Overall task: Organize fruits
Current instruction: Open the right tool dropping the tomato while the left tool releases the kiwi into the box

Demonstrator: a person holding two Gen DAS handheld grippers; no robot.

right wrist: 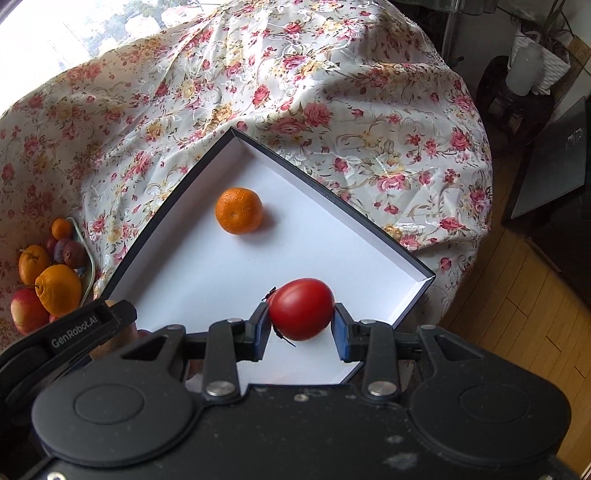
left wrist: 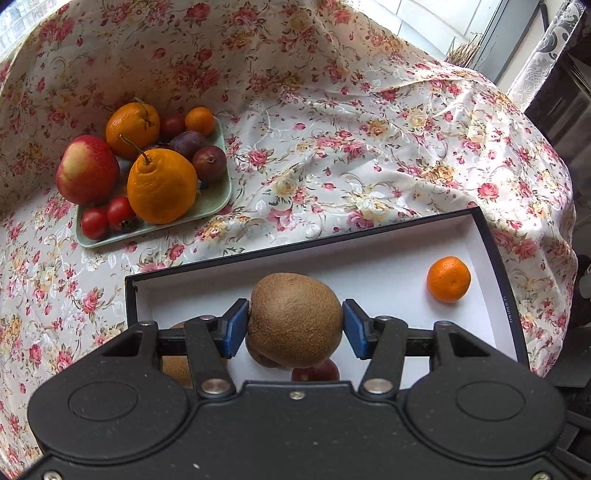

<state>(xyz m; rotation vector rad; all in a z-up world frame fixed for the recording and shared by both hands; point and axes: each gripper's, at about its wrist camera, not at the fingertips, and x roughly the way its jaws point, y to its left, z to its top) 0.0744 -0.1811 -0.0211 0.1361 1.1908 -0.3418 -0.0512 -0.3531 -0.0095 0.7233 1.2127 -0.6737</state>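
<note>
Over box: kiwi, tomato gripped

Daylight from windows behind the table fills both views, blown out to white at the top edges. The cloth shines with glare where sun hits it, and the box floor shows soft shadows under the fruit. Both pictures are sharp, with strong fisheye bending at the edges.

Both wrist cameras look steeply down along their fingers from close above the white-lined box. They share the small orange in it, the flowered cloth and the fruit plate beyond.
</note>
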